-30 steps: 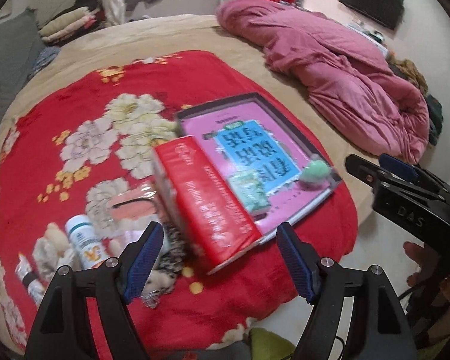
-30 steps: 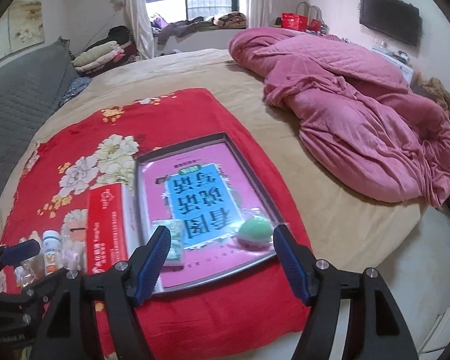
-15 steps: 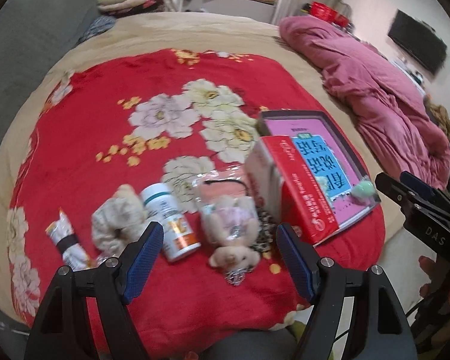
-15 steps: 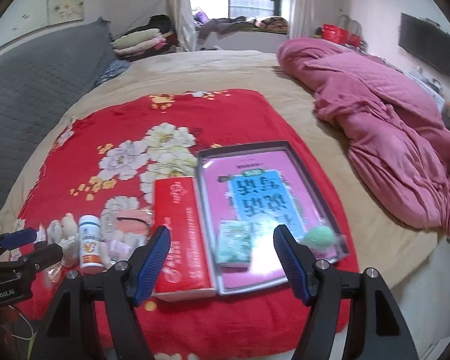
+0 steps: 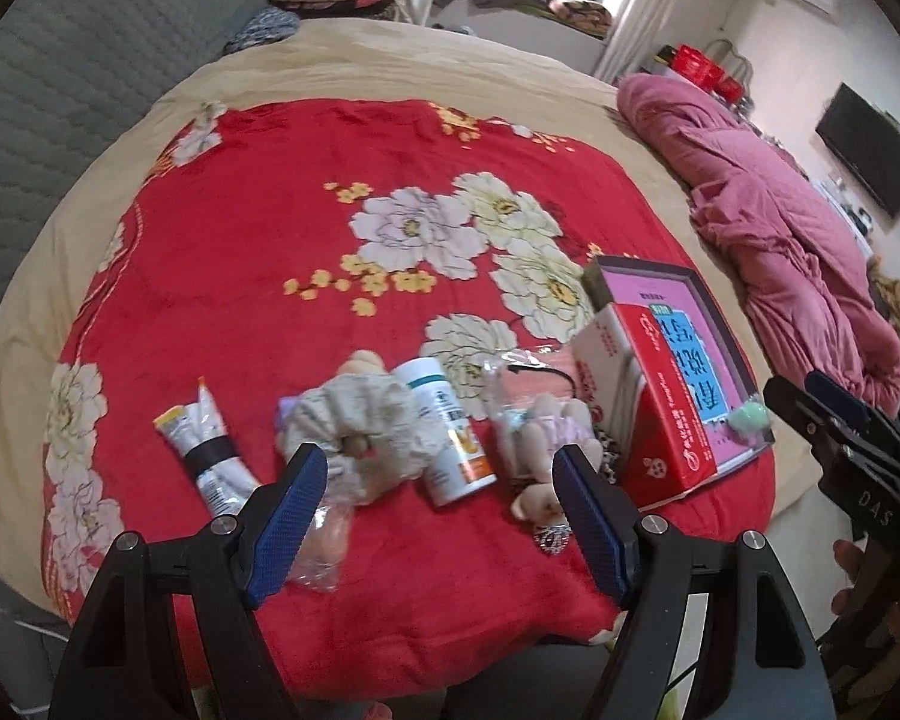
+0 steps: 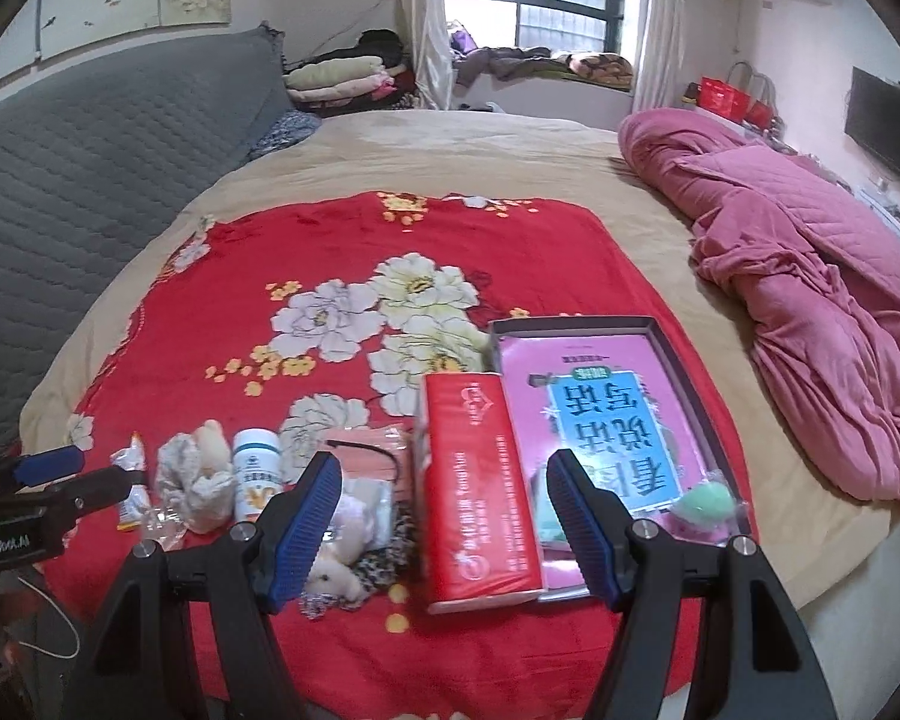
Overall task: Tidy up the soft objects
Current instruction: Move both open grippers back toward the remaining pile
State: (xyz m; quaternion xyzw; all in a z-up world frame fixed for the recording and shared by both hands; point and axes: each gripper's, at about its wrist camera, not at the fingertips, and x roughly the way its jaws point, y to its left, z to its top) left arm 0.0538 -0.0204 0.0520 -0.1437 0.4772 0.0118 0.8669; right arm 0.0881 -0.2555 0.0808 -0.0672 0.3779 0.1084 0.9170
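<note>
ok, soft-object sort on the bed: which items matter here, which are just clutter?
Job items:
- cream scrunchie
- plush toy
- green puff
- tray, perhaps the target

Clutter:
- pill bottle
- tube
- red box
- pink book
- pink duvet

Plush red floral blanket on the bed; glossy plastic pill bottle; fuzzy cream cloth scrunchie; glossy red cardboard box; quilted matt pink comforter; textured blue pads.
</note>
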